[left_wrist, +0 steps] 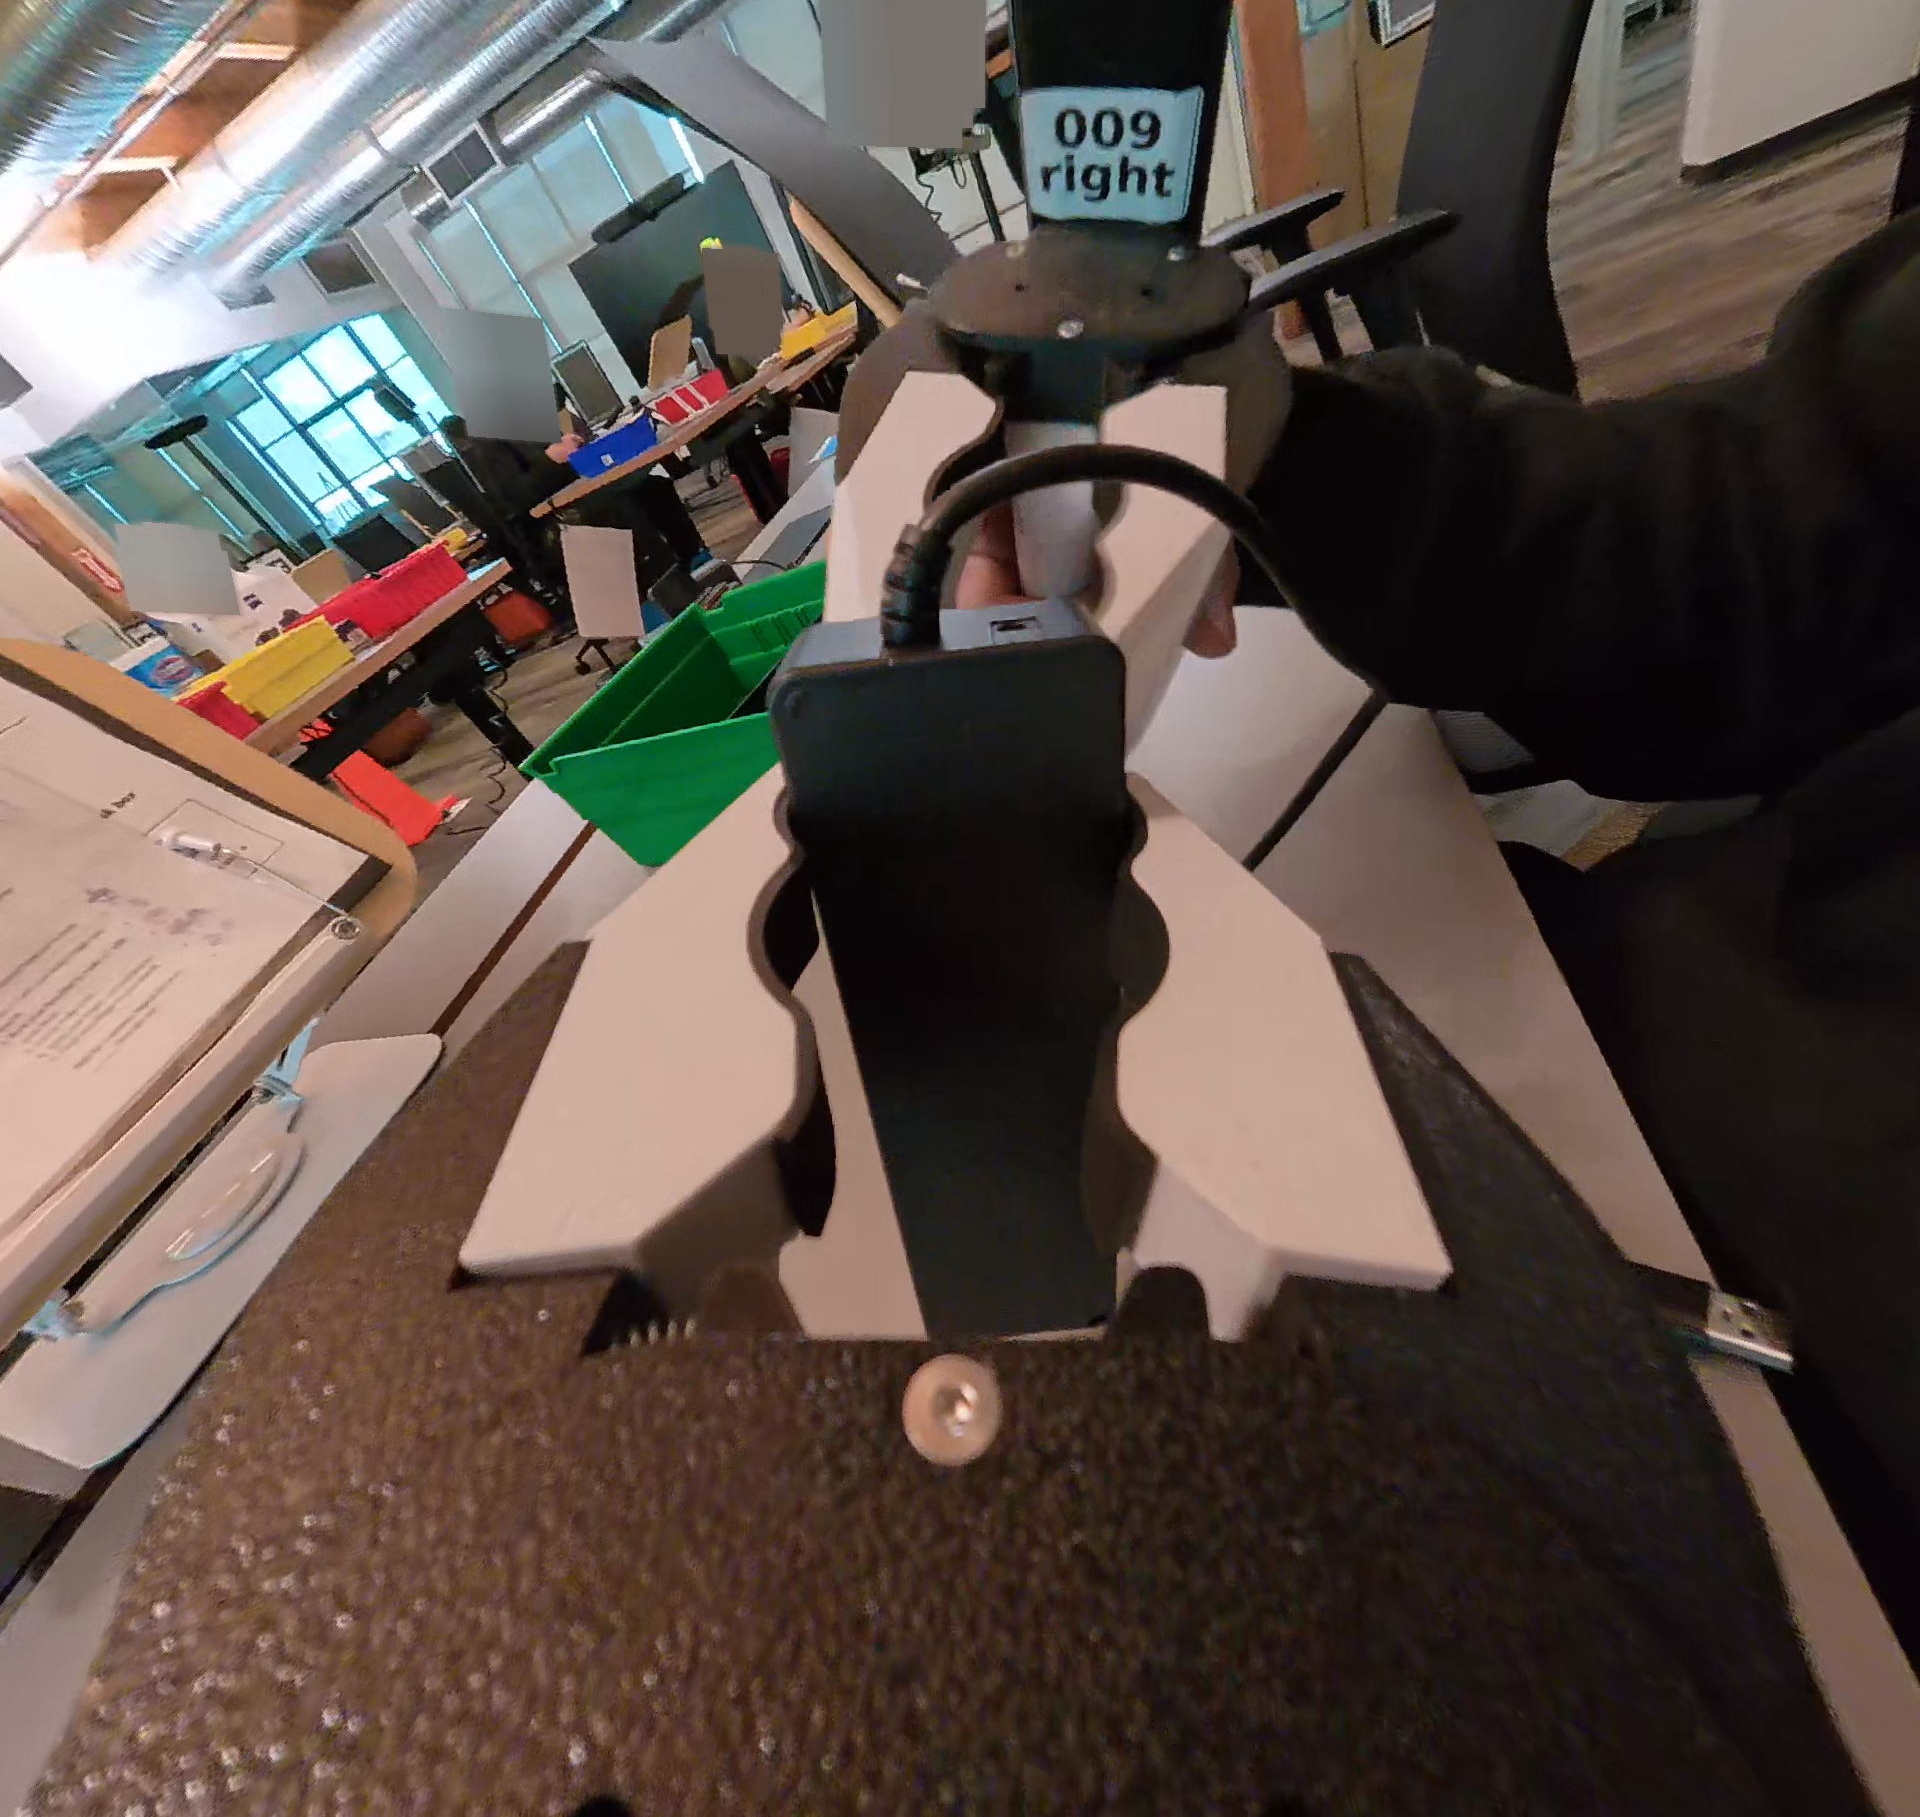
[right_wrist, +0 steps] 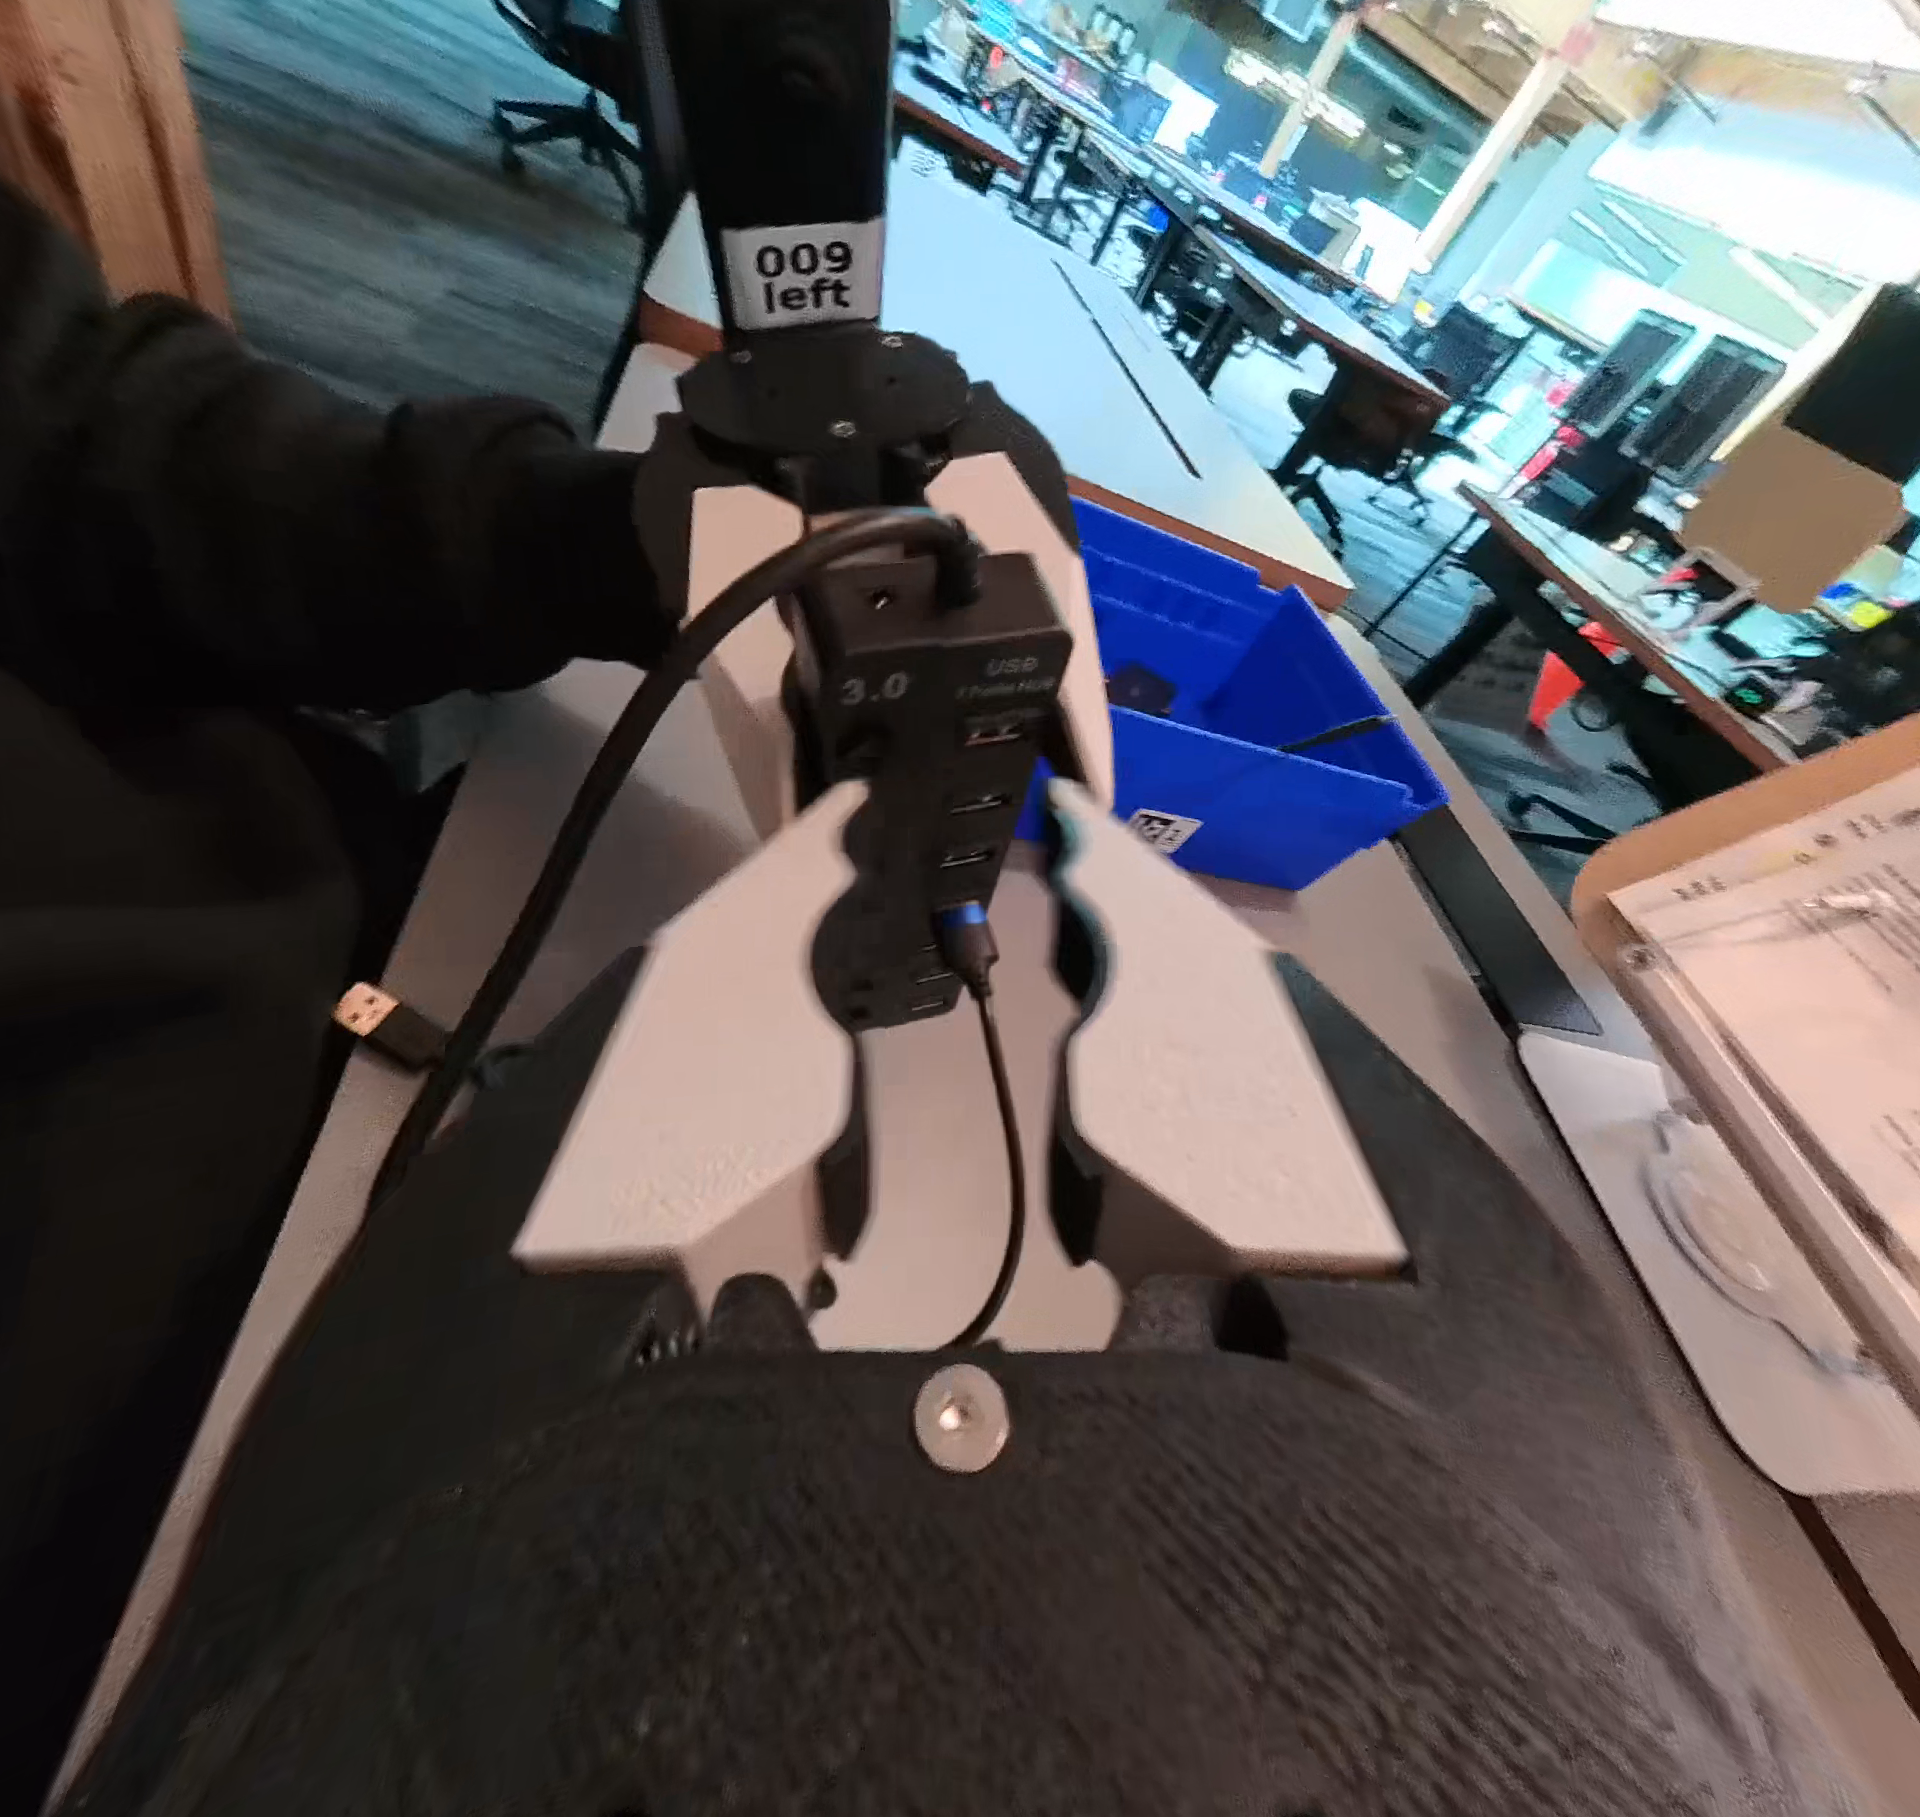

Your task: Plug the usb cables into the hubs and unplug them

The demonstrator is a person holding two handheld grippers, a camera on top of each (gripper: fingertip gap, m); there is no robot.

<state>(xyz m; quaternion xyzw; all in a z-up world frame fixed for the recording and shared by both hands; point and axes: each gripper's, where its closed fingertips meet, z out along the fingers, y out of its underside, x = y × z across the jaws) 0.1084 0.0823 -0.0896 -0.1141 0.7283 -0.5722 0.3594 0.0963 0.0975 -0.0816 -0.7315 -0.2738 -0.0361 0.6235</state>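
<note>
1. White plastic fingers of the left gripper (left_wrist: 961,832) are closed on the flanks of the slim black plastic multi-port USB hub (left_wrist: 956,988), holding it up above the white table (left_wrist: 1351,832).
2. The right gripper (right_wrist: 954,801) stands part open astride the hub's lower end. It clamps nothing, though I cannot tell whether its tips brush the hub's edges.
3. Between those fingers, a small blue-ringed black plug (right_wrist: 961,936) sits in a lower port. Its thin black cable (right_wrist: 1003,1144) runs back toward the gripper's base.
4. The hub looks light, rigid and smooth, so it probably twists if pinched only at one end.
5. The plug shell is the stiff part to grip; the limp cable would likely strain if pulled.
6. The hub's thick black lead (right_wrist: 582,832) arcs away to a loose metal connector (right_wrist: 379,1024) on the table.
</note>
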